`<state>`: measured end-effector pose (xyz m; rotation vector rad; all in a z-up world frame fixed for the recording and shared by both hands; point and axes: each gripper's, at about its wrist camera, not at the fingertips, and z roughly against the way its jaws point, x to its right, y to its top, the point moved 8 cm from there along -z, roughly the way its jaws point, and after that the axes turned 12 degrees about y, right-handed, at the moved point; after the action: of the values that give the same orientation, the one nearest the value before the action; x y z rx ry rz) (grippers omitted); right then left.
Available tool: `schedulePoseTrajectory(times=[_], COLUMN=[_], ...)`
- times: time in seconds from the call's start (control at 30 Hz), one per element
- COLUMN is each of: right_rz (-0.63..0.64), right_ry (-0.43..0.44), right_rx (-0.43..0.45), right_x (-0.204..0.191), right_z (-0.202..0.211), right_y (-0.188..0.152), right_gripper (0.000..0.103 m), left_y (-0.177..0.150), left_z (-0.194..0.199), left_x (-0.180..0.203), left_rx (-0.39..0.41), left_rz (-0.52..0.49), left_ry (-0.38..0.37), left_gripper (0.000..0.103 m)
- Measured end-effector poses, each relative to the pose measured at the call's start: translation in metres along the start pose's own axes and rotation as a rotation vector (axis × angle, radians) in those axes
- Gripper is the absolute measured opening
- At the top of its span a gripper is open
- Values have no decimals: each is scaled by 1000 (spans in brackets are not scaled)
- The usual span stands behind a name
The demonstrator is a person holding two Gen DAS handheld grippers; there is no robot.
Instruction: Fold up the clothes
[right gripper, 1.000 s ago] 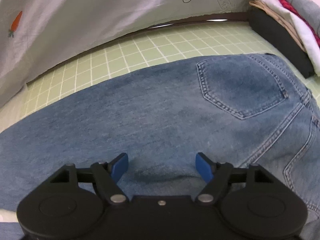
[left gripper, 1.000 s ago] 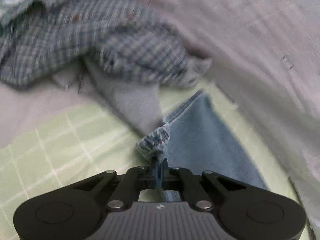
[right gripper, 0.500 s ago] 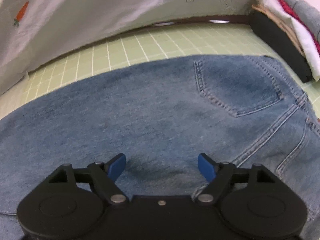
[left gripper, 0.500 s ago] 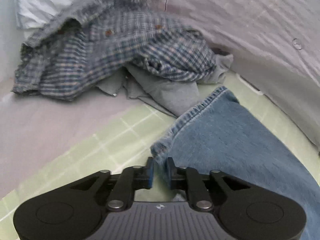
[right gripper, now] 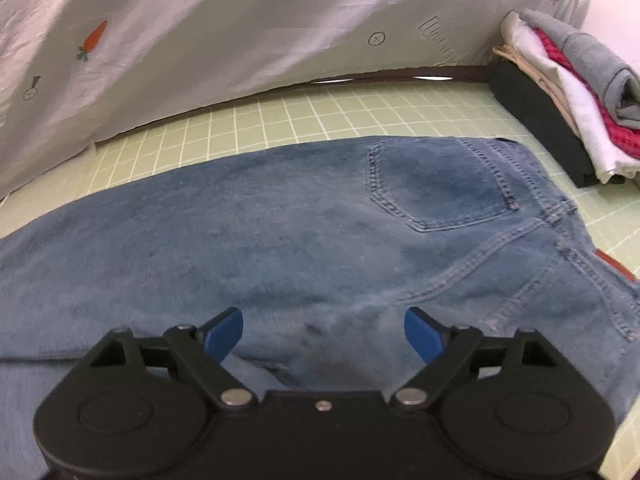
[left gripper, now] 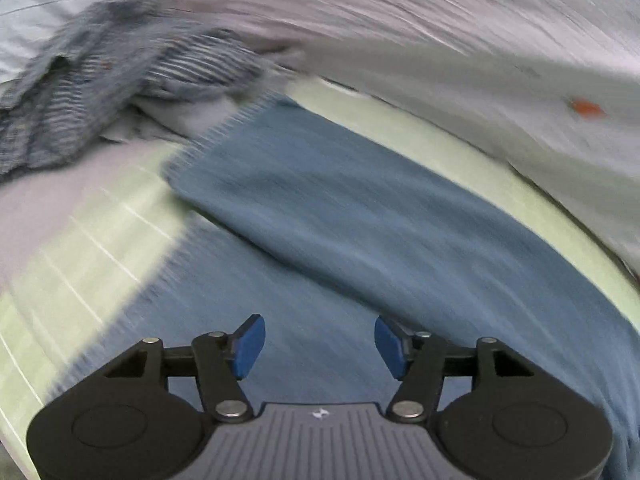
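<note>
One pair of faded blue denim jeans (right gripper: 304,232) flat on green gridded mat (right gripper: 280,120), legs seemingly stacked though blurred, left gripper (left gripper: 320,346) and right gripper (right gripper: 322,330) fingers apart, empty.

Readable words or numbers: none.
White sheet (right gripper: 240,40), printed signs: orange carrot (right gripper: 94,38); circled plus mark (right gripper: 377,38); barcode-like block (right gripper: 440,38), bars only, no legible digits; small circled mark on a stem (right gripper: 31,89).
Left gripper body (left gripper: 320,414): tiny white emblem, not legible.
</note>
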<state>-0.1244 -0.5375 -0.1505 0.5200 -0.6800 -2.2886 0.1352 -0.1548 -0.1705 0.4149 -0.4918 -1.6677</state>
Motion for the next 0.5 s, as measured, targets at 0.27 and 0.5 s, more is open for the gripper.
schedulePoseTrajectory(times=[0.27,0.5], right_rz=[33,7], right_ry=[4,-27], right_rx=[-3,-47], right_x=[51,117], right_z=[37,48], right_y=[-20,-48], right_gripper=[89,89], left_y=[-89,-141], left_z=[36,42], left_x=[79,105], left_rx=[-56,-137], left_rz=[-187,-189], left_ry=[-63,-44], left_gripper=[67,68])
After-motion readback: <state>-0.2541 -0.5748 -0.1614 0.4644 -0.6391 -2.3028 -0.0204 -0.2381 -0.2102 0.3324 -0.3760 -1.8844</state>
